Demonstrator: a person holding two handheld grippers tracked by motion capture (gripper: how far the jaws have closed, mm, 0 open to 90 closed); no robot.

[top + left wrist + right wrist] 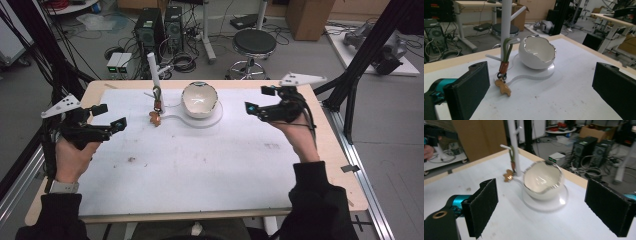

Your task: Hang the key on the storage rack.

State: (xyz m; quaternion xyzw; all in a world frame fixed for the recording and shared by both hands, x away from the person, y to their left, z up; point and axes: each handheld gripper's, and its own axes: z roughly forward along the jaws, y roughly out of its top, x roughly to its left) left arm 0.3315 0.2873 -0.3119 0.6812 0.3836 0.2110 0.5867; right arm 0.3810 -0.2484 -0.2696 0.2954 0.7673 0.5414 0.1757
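On the white post's [153, 70] lower peg, beside the white egg-shaped ceramic bowl [200, 99], the green-corded key ring with its tan wooden charm [156, 107] already hangs. We judge the hanging done; only pulling back remains. Our left gripper [111, 116] and right gripper [257, 101] flank the post, jaws wide apart and empty.

white stand [506, 30] top cut off; bowl [543, 181] blurred

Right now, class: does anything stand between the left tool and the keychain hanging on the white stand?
Nothing visible does. Bare table lies between the open left tool and the keychain; the bowl sits to one side.
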